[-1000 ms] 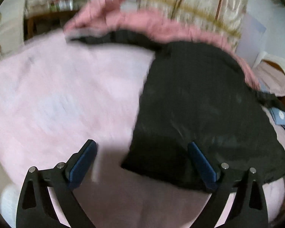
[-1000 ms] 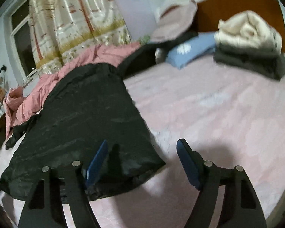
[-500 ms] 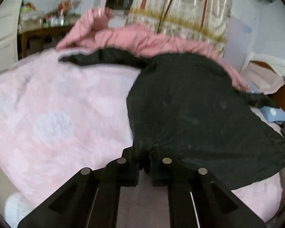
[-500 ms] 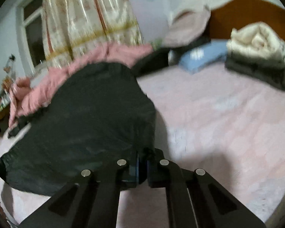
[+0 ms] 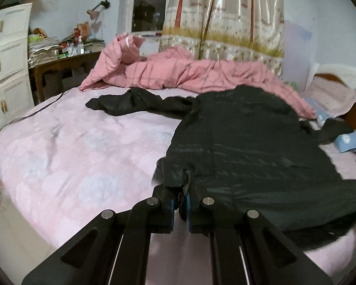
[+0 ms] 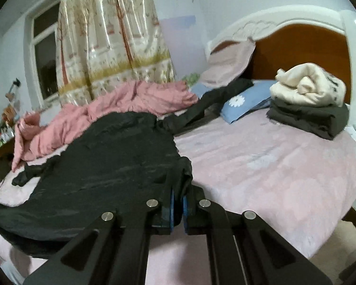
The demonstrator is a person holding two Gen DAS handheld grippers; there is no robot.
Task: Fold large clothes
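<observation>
Both grippers are now clenched on cloth. My left gripper [image 5: 180, 198] pinches the near left corner of the black garment [image 5: 249, 147], a fold of it bunched between the blue pads, and my right gripper [image 6: 178, 198] bites the opposite near corner of that black garment [image 6: 111, 166] in the same way. A second ago both sets of jaws stood wide over the hem; they have since snapped closed, and the view from each wrist now looks down on the bed [image 5: 71, 156] from higher up, so the hem has come up with them. The lifted edge hangs slack between my two holds while the rest of the garment lies flat on the pink bed cover, its body running away towards the rumpled pink quilt [image 5: 189, 71]. One sleeve [image 5: 130, 103] trails out to the left, the other [image 6: 213, 99] stretches towards the blue pillow [image 6: 244, 102]. A folded stack [image 6: 308, 104] sits near the headboard.

I judge that the grasp is secured, and the first fold can begin: carry the hem forward over the body towards the collar. The splayed sleeves may need tucking in.
</observation>
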